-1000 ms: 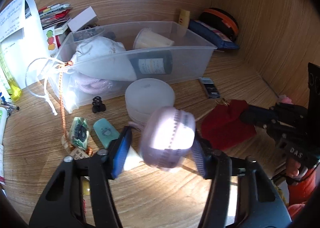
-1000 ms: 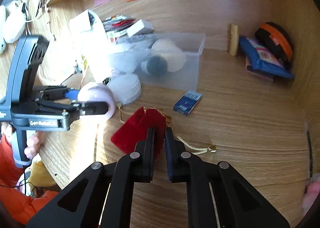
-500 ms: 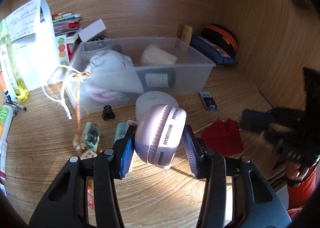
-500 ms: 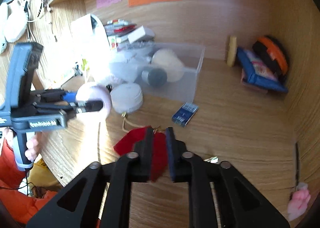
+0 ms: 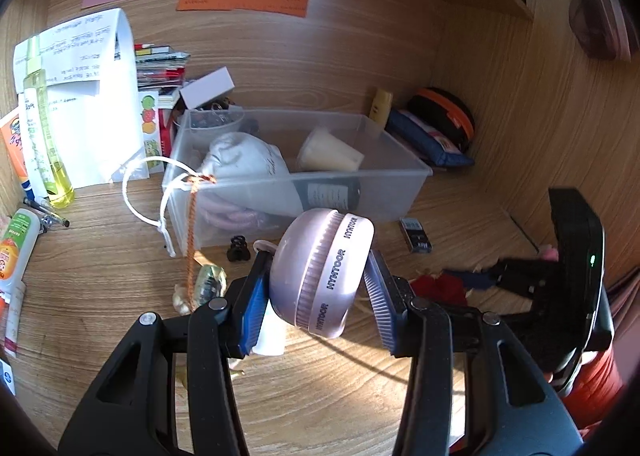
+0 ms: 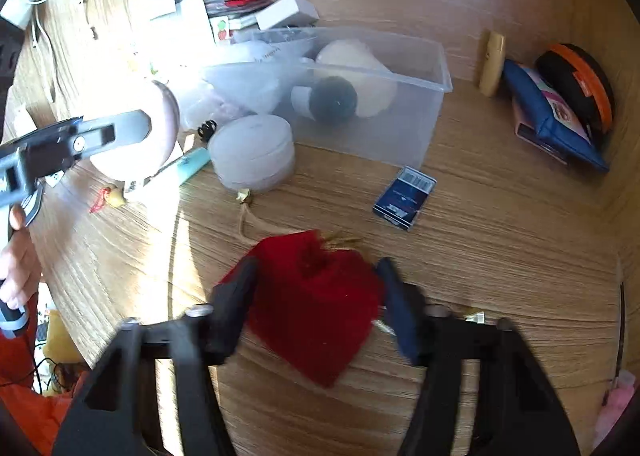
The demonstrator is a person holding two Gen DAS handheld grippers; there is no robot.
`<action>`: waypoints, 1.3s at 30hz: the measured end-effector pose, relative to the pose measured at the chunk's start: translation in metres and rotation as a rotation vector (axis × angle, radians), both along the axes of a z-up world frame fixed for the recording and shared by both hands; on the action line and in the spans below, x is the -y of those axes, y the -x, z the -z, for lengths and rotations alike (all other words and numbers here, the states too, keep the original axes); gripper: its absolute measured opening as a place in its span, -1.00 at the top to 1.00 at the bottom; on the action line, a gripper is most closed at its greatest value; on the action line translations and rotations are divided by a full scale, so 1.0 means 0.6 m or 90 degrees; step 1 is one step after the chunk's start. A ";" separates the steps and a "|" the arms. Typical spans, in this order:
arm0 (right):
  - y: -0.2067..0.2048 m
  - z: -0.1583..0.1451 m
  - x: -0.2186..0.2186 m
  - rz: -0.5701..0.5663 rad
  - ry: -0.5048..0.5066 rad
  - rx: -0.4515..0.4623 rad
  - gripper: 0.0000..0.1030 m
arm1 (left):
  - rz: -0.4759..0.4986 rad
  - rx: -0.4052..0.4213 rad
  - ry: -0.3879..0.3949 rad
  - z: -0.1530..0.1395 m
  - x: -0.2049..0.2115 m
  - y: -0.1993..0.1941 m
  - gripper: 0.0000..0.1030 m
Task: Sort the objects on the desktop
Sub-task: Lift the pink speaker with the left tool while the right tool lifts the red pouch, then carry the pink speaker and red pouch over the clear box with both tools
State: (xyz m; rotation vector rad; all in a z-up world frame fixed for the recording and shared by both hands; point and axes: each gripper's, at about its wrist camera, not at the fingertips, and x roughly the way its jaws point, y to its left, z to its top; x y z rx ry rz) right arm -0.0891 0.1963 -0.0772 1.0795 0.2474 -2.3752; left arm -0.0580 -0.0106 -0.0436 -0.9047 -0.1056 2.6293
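The wooden counter (image 6: 500,256) holds everything, and sunlight falls across its left part. On it, near the back wall, sits a clear plastic bin (image 5: 384,171) with a white cloth bag (image 5: 244,159), a cream cup (image 5: 330,153) lying on its side and a dark bottle (image 5: 328,193) inside. To the left of the bin a big folded white paper (image 5: 80,95) stands up, with a yellow bottle (image 5: 40,135) in front of it. In the far right corner lie a blue pouch (image 6: 552,115) and a black and orange round case (image 6: 576,87), touching each other. The left gripper (image 5: 316,288) is clamped on a round pink case (image 5: 324,272) with "HYNTOOR" printed on its band, and it holds the case up in the air in front of the bin. The right gripper (image 6: 316,296) has its two fingers wide apart, one on each side of a red cloth pouch (image 6: 316,308) that lies flat on the counter; the view is blurred, so I cannot tell if the fingers touch it. A round white box (image 6: 252,151) sits just in front of the bin. A small blue card box (image 6: 404,197) lies on the counter between the bin and the red pouch. A tiny black hair clip (image 5: 239,250) rests just beside the bin's front wall.
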 end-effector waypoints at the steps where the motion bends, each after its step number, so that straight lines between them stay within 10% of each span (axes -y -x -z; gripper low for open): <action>1: 0.000 0.000 0.001 -0.004 0.001 0.002 0.29 | -0.005 -0.003 -0.003 -0.004 0.005 0.002 0.09; 20: 0.011 -0.157 0.001 -0.022 0.074 -0.186 0.45 | -0.048 -0.061 0.005 -0.052 0.027 0.012 0.09; 39: 0.148 -0.208 0.020 0.007 0.121 -0.187 0.45 | -0.128 -0.094 0.001 -0.132 0.103 0.119 0.09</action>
